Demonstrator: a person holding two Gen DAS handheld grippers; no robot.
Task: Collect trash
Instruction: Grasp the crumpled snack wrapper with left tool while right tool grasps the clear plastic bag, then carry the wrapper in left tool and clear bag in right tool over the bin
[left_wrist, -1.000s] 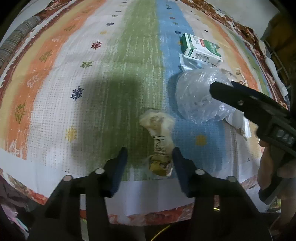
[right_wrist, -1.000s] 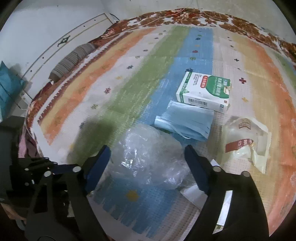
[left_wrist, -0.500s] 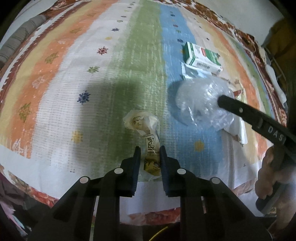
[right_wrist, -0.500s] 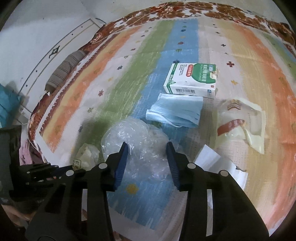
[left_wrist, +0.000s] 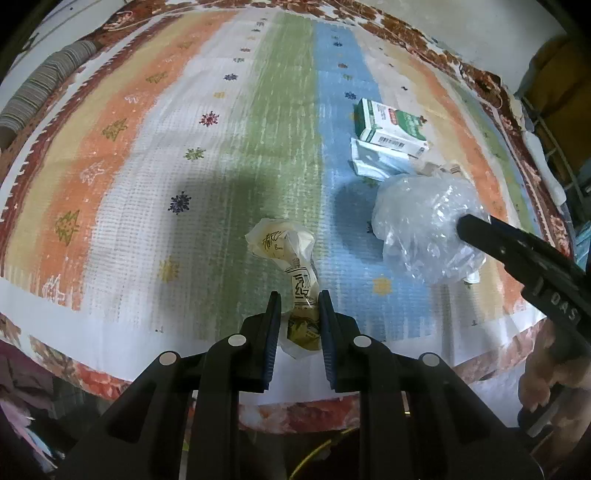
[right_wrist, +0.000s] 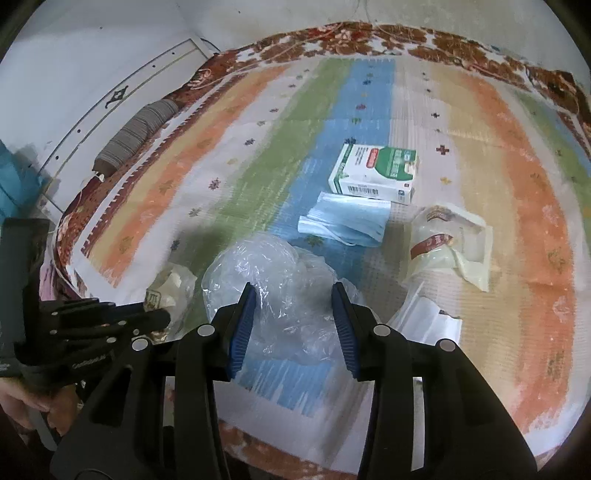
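Observation:
My left gripper (left_wrist: 297, 295) is shut on a crumpled yellowish wrapper (left_wrist: 291, 254) near the front edge of the striped cloth (left_wrist: 229, 155); the wrapper also shows in the right wrist view (right_wrist: 173, 284). My right gripper (right_wrist: 293, 291) is shut on a crumpled clear plastic bag (right_wrist: 269, 269), which also shows in the left wrist view (left_wrist: 421, 221). A green and white box (right_wrist: 376, 173), blue face masks (right_wrist: 347, 221) and a cream snack wrapper (right_wrist: 450, 251) lie beyond it. White paper (right_wrist: 428, 317) lies to the right of the bag.
The cloth's patterned red border (left_wrist: 110, 376) hangs over the front edge. A striped grey cushion (right_wrist: 136, 136) lies at the far left against a white wall (right_wrist: 74, 74). The box (left_wrist: 391, 125) and masks (left_wrist: 376, 162) sit right of centre in the left wrist view.
Both grippers closed: the left on the yellowish wrapper, the right on the clear plastic bag. Both items have since lifted slightly and the views pulled back.

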